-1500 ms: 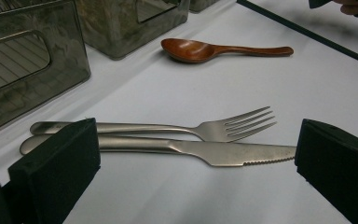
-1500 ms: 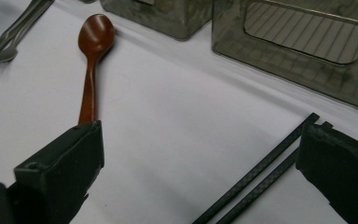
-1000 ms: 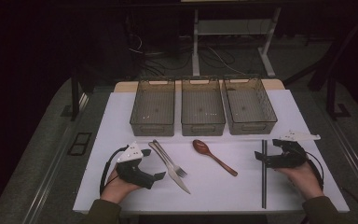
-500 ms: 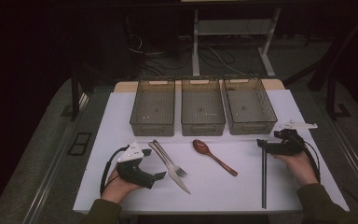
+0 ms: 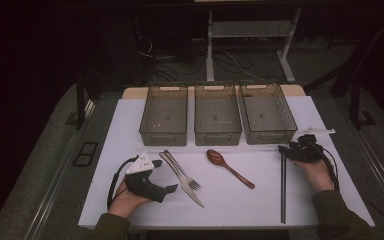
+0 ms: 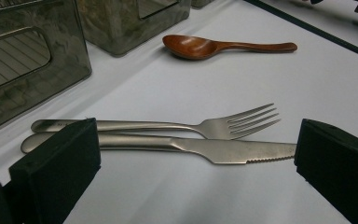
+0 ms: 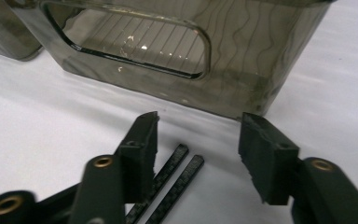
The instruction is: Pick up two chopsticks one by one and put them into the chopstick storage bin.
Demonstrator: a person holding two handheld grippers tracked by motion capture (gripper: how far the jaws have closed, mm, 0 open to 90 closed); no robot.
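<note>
A pair of black chopsticks [image 5: 282, 190] lies lengthwise on the right of the white mat [image 5: 125, 135]. My right gripper [image 5: 283, 150] sits at their far end, just in front of the right bin [image 5: 270, 136]. In the right gripper view the chopstick tips [image 7: 170, 175] lie between the jaws, close to the left one. The jaws of that gripper [image 7: 198, 140] have just been closing, and the pads stand off the sticks. My left gripper [image 5: 166, 192] rests open on the left, its jaws [image 6: 196, 158] framing a steel fork [image 6: 205, 127] and knife [image 6: 214, 149].
Three smoky plastic bins stand in a row at the back: left [image 5: 163, 137], middle [image 5: 218, 137] and right. A brown wooden spoon [image 5: 230, 167] lies in the middle of the mat. The fork [image 5: 180, 172] and knife [image 5: 190, 192] lie side by side left of it.
My right gripper has moved away from me along the chopsticks to their far end near the right bin, and its jaws have narrowed. The left hand has kept still.
</note>
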